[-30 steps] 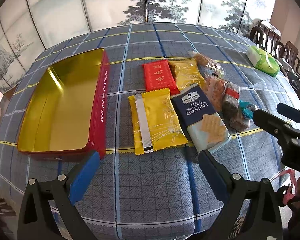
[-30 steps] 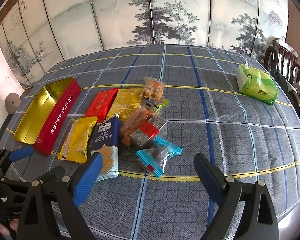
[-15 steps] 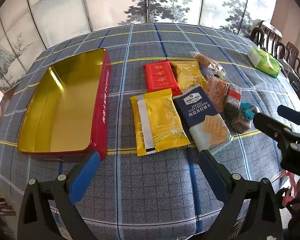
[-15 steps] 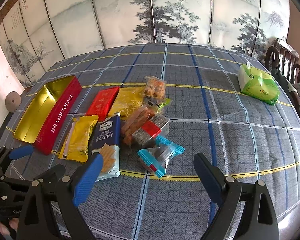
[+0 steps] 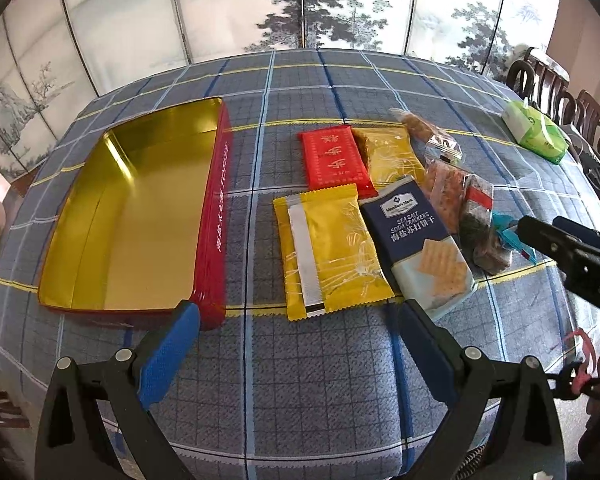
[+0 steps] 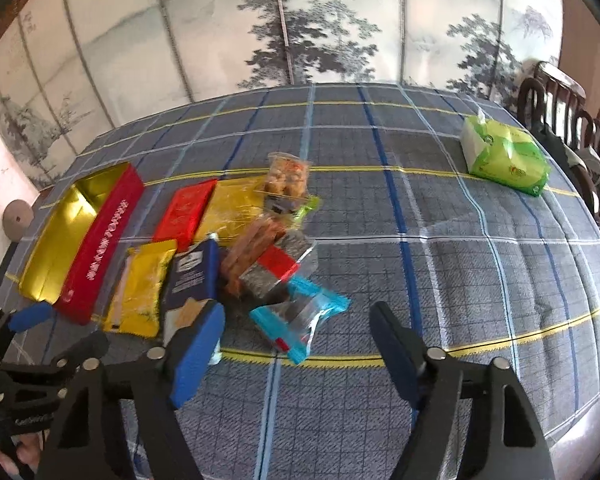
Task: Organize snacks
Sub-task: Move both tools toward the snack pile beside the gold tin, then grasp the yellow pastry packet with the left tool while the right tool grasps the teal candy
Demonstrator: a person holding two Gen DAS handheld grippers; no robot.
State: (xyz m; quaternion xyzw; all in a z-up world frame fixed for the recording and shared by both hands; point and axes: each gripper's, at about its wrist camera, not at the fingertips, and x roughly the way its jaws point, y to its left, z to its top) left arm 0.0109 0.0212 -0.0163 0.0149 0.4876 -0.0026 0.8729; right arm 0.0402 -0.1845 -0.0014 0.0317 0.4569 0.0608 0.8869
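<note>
Taking the open red rectangular tin with the gold interior (image 5: 140, 216) as landmark, I read the scene leftward to rightward. The tin lay empty at the left of the blue plaid tablecloth (image 5: 332, 380). Just right of it lay a yellow foil packet (image 5: 332, 252); beyond that, a flat red foil packet (image 5: 336, 160) and a second gold packet (image 5: 392, 152). Next came a navy soda-cracker pack (image 5: 416, 240), then three clear bags of snacks, overlapping, and a turquoise-edged clear wrapper (image 6: 300, 320), farthest from the tin among the snacks. I counted eight snacks and one tin. A green tissue pack (image 6: 504, 160) sat well apart.

I judged all packets light and slippery; the crackers would break easily, so I would grip by the sealed end seams.

My left gripper (image 5: 296, 340) hung wide open and held nothing. My right gripper (image 6: 296, 348) had just been closing, partly open, empty, the turquoise wrapper lying ahead of its jaws.
</note>
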